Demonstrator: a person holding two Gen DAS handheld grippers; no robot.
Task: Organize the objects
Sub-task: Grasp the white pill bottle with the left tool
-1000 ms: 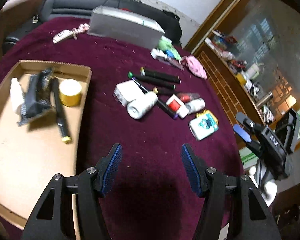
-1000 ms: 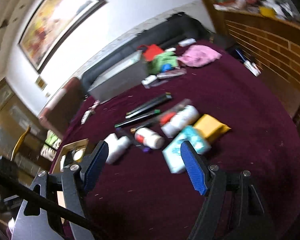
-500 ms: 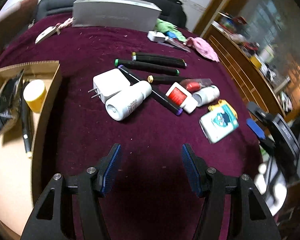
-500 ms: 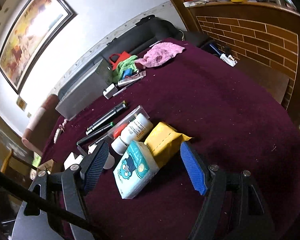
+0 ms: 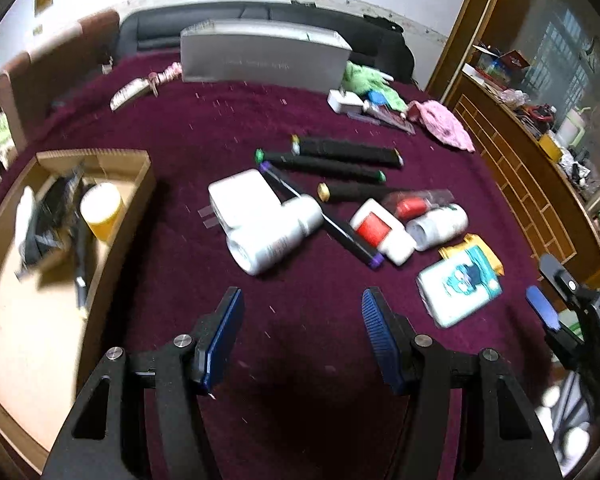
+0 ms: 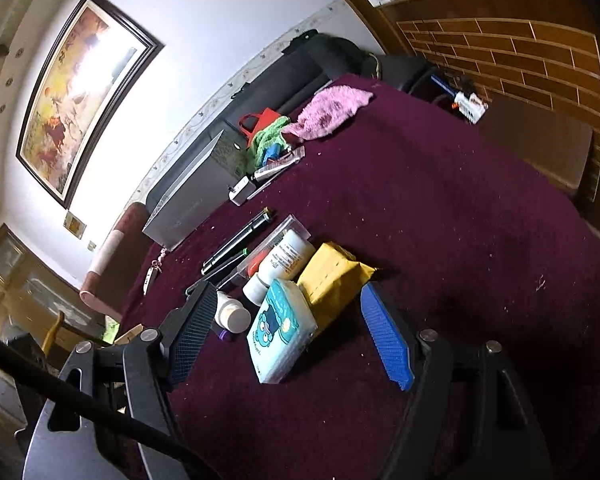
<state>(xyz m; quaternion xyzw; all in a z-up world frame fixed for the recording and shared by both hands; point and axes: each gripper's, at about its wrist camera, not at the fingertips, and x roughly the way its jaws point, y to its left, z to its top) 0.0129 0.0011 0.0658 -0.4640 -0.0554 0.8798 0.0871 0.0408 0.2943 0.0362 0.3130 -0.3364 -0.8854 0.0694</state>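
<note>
Dim indoor light; fisheye bending and black corners edge both views. Glare whitens the framed painting (image 6: 80, 92). Motion blur smears the cardboard tray (image 5: 136, 200); a dark shadow falls beneath the left gripper (image 5: 300, 328).

We note both grippers, left gripper (image 5: 302, 322) and right gripper (image 6: 286, 332): black skeletal frames, silver screw heads, ribbed blue finger pads (image 6: 386, 336).

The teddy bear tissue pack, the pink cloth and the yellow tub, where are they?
teddy bear tissue pack (image 6: 278, 330), right wrist view, on its printed front.
pink cloth (image 6: 332, 110), right wrist view, on its middle.
yellow tub (image 5: 102, 210), left wrist view, on its pale lid.
</note>
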